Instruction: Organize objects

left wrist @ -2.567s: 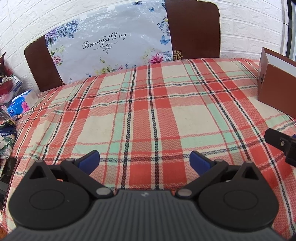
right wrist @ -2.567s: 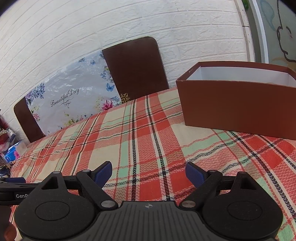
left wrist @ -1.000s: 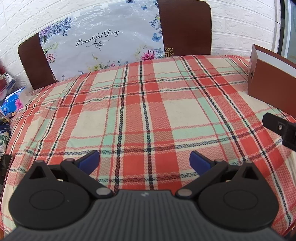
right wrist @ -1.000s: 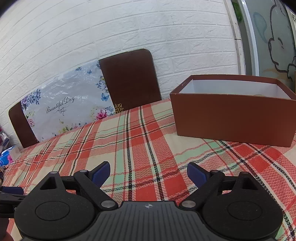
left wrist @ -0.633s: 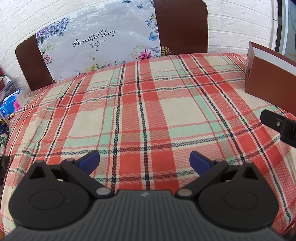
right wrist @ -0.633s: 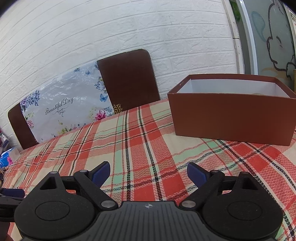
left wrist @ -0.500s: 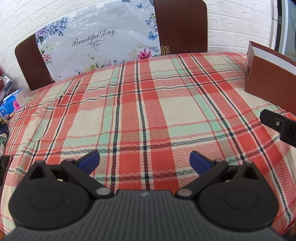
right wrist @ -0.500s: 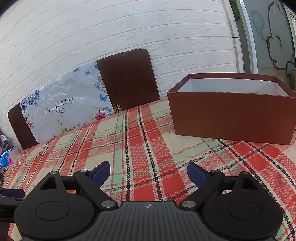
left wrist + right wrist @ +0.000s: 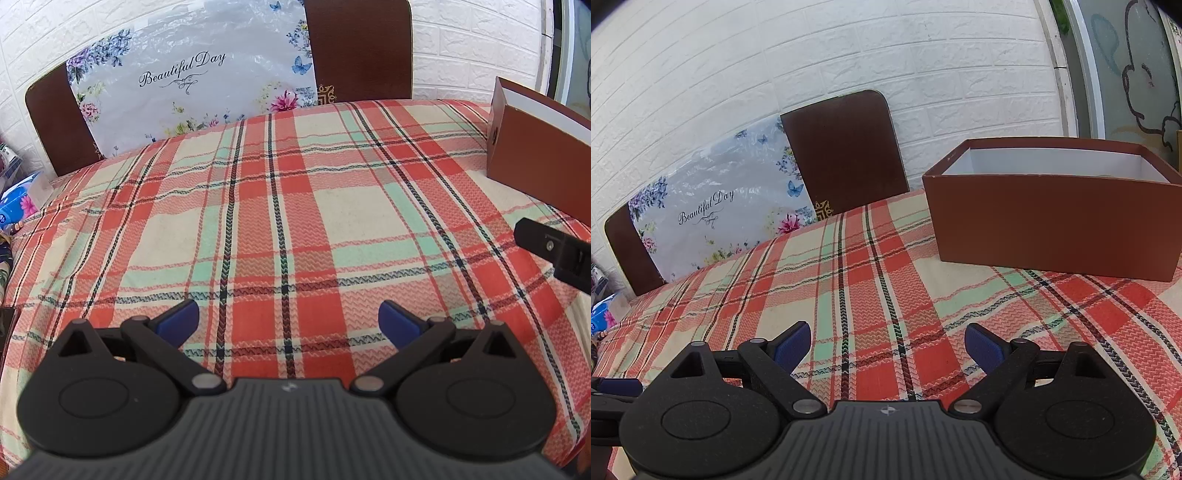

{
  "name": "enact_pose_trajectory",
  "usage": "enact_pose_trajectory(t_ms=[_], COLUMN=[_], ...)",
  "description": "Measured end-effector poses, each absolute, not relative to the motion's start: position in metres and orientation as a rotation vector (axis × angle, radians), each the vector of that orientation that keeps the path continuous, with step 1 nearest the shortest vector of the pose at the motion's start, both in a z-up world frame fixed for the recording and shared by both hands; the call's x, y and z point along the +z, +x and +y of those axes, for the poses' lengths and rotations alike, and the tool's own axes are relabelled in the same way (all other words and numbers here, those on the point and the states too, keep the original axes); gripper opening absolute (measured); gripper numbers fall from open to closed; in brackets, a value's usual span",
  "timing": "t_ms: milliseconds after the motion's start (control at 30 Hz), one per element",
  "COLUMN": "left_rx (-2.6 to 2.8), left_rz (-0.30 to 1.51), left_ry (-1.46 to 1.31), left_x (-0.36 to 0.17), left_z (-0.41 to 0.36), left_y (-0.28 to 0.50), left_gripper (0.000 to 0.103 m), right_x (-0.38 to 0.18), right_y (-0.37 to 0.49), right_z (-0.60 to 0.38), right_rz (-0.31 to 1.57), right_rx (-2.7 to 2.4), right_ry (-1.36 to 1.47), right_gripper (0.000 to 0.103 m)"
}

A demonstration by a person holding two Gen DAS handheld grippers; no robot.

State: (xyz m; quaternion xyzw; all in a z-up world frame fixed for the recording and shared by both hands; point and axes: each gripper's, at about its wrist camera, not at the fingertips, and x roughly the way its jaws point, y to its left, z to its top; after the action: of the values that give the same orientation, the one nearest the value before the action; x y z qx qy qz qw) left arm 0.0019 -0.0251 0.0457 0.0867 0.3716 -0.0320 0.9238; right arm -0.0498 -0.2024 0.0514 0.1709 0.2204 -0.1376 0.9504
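Observation:
A brown open-topped box [image 9: 1052, 229] with a white inside stands on the plaid tablecloth [image 9: 886, 280] at the right; its corner also shows in the left wrist view [image 9: 535, 155]. What lies inside it is hidden. My left gripper [image 9: 288, 319] is open and empty above the cloth [image 9: 280, 206]. My right gripper [image 9: 886, 345] is open and empty, short of the box. A black part of the right gripper [image 9: 554, 247] shows at the right edge of the left wrist view.
Two brown chair backs [image 9: 358, 48] stand behind the table, with a floral "Beautiful Day" plastic sheet [image 9: 184, 77] draped between them. A blue tissue pack [image 9: 14, 206] lies off the table's left edge. A white brick wall [image 9: 849, 55] is behind.
Both grippers have drawn back and risen a little, so more of the table and the box top shows. Both stay open and empty.

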Motion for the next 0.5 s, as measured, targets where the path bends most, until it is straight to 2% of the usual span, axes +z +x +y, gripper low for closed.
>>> enact_pose_trajectory(t_ms=[500], left_rx=[-0.075], left_rz=[0.776], left_ry=[0.180], left_x=[0.0426], left_z=[-0.0274], left_y=[0.0029], left_gripper=[0.103], right_x=[0.0482], right_y=[-0.0466], right_z=[-0.2027], right_rz=[0.468], right_rx=[-0.276], right_ry=[0.351], right_gripper=[0.091])
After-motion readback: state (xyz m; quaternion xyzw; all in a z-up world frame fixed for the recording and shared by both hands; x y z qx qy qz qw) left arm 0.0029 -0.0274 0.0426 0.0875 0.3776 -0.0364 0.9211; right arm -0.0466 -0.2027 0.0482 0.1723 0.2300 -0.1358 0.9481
